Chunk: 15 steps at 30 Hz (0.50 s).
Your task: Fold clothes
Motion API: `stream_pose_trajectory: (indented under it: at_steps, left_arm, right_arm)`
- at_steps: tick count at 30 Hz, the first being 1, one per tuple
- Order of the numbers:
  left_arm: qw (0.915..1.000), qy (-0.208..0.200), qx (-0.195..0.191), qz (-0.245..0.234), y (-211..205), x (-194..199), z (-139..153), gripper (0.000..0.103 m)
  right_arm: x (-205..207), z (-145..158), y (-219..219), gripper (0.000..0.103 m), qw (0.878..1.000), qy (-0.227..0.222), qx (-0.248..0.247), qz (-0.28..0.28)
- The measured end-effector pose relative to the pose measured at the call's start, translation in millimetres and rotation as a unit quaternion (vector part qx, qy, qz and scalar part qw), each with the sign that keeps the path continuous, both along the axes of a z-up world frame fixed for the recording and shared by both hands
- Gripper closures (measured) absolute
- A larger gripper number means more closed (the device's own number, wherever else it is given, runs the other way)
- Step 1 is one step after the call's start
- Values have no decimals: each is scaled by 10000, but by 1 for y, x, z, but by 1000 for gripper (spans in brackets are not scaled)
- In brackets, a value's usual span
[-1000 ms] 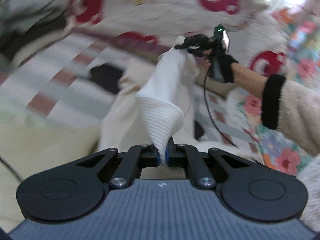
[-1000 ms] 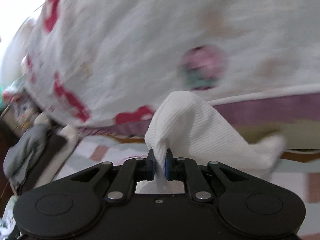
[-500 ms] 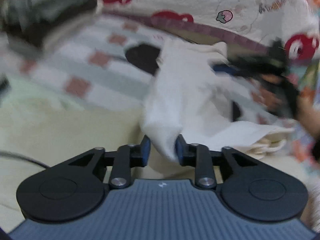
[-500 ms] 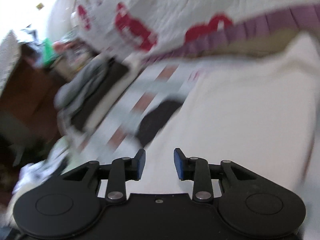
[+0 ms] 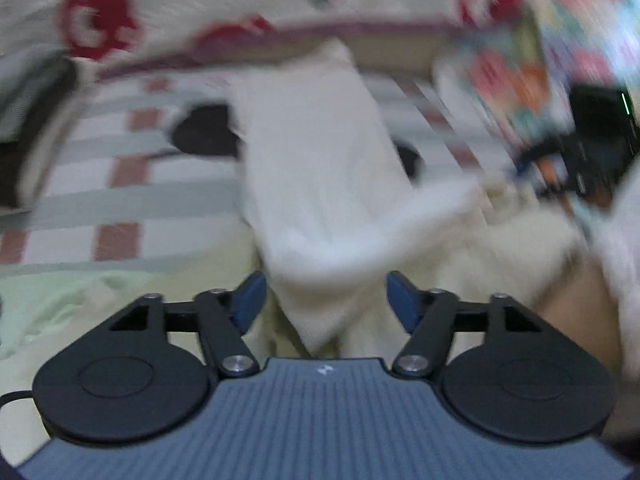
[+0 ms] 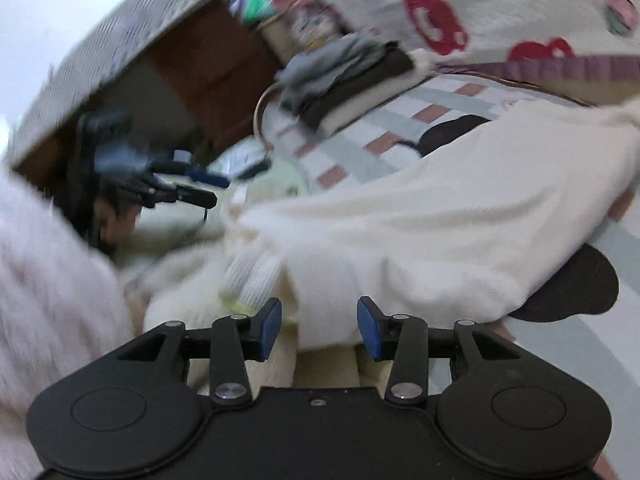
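A cream knit garment (image 5: 320, 168) lies stretched along the checked bedspread (image 5: 120, 184). My left gripper (image 5: 326, 300) hovers at its near end, jaws opening. A fold of the knit sits loose between the blue pads (image 5: 250, 298), neither pad pressing it. In the right wrist view the same garment (image 6: 440, 220) spreads across the bed. My right gripper (image 6: 319, 326) is at its lower edge, jaws opening; cloth lies under the gap, unpinched. A ribbed cuff (image 6: 252, 276) lies just ahead of its left pad. Each gripper shows in the other's view: the right gripper (image 5: 560, 156), the left gripper (image 6: 180, 190).
A white duvet with red prints (image 6: 440, 12) bunches along the far side of the bed. A stack of folded grey and dark clothes (image 6: 344, 76) sits near a wooden cabinet (image 6: 208, 64). Dark patches (image 6: 572, 284) show beside the garment. A fuzzy sleeve (image 6: 48, 272) fills the left.
Both grippers have let go of the cream garment and their jaws have spread. The garment has dropped flat on the bed. The right gripper swung away across the bed toward the garment's other edge.
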State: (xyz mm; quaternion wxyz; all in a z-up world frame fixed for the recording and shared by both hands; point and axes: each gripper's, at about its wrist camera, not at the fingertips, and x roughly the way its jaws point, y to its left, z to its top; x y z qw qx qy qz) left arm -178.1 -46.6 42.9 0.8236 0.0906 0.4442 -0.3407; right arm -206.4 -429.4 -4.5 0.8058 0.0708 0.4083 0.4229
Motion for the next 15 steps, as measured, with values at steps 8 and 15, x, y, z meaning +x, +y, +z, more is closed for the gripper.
stream_pose_trajectory:
  at_steps: [8,15]
  left_arm:
    - [9984,84,529,-174,-18,7,-18,26]
    - [9976,313,618,-27,-15,22,-34,38]
  right_arm:
    - [3,-11,-7,56,9962,448,658,-341]
    - [-10,-11,-13,49,9964,282,541,-588]
